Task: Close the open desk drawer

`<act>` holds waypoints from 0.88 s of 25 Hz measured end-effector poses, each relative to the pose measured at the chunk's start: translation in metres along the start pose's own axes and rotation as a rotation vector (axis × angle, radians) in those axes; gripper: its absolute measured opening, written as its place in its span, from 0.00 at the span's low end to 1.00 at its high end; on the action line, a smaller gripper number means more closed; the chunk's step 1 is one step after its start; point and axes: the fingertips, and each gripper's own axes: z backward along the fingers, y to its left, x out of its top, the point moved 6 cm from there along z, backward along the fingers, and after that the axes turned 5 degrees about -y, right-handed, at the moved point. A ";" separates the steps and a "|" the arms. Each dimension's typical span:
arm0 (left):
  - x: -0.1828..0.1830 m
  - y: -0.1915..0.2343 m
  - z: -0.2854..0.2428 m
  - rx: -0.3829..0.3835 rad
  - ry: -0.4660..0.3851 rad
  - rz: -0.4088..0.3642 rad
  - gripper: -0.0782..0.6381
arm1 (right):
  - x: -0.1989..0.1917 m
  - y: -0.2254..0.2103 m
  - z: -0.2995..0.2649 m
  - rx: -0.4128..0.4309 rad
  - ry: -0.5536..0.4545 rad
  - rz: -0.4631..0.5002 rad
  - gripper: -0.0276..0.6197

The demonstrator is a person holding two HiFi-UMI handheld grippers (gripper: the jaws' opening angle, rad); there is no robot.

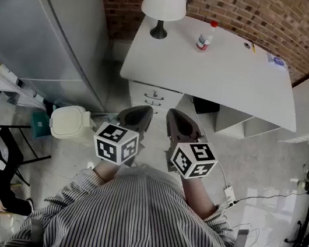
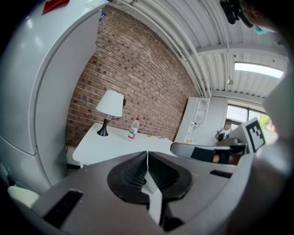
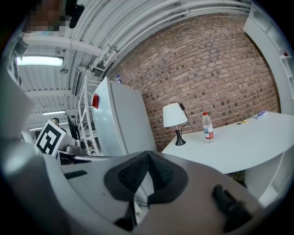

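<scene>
Two grippers were held side by side, well apart from the white desk [image 1: 222,73], tips aimed at it, just ahead of the person's striped shirt [image 1: 137,223]. The left gripper [image 1: 139,116] was seen clenched in the left gripper view: jaws pressed together at the tips, nothing between them. The right gripper [image 1: 178,124] was found the same in the right gripper view, jaws together on nothing. A marker cube was carried on each, left cube [image 1: 116,143] and right cube [image 1: 194,159], nearly level with one another. The drawer unit [image 1: 154,97] was located under the desk's near left corner, directly beyond the two jaw tips and not touched by either. Two drawer fronts with dark handles were visible there; whether one stood out from the stack could not be told from this steep angle. On the desktop, a lamp [image 1: 164,3] with a white shade was placed at the back left, and a red-capped bottle [image 1: 204,39] stood upright to its right, both near the brick wall [image 1: 251,13]. A grey fridge [image 1: 43,17] was seen left of the desk, and a white lidded bin [image 1: 70,122] sat on the floor beside the left gripper.
</scene>
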 end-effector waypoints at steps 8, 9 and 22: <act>0.000 0.003 0.001 0.009 0.001 0.005 0.13 | -0.002 0.003 -0.003 0.006 0.011 0.009 0.07; 0.000 0.003 0.002 0.008 0.002 0.004 0.13 | -0.003 0.004 -0.003 0.007 0.012 0.009 0.07; -0.004 0.006 0.002 -0.008 0.015 0.014 0.13 | -0.006 0.007 -0.006 -0.001 0.020 0.006 0.07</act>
